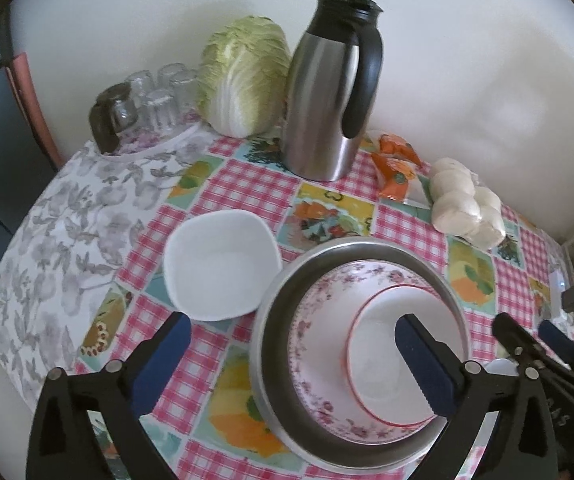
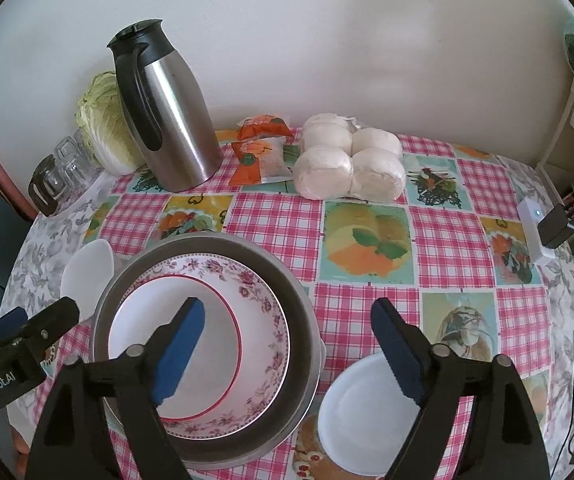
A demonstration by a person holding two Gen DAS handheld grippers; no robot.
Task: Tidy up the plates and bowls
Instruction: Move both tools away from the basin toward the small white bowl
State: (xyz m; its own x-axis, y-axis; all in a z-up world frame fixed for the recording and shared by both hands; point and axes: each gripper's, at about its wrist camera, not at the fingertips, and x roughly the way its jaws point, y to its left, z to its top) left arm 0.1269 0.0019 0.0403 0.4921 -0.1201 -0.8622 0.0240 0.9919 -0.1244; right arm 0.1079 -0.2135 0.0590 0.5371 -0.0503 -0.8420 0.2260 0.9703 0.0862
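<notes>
- tabletop (image 2: 439, 240) with pink-checked fruit-print cloth, against a white wall
- round metal basin (image 1: 271, 320) on it, holding floral-rimmed plate (image 1: 319, 320) with red-rimmed white bowl (image 1: 371, 344) stacked inside
- left gripper (image 1: 293, 354) fingers spread wide, empty, above the stack
- right gripper (image 2: 287, 346) fingers released, gripping nothing
- square white bowl (image 1: 223, 260) left of basin
- white round plate (image 2: 363, 412) right of it

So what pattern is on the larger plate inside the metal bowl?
Pink floral border on white; clearest in the right wrist view: larger plate.

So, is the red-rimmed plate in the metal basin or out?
In: the red-rimmed plate lies on the floral plate inside the metal basin.
</notes>
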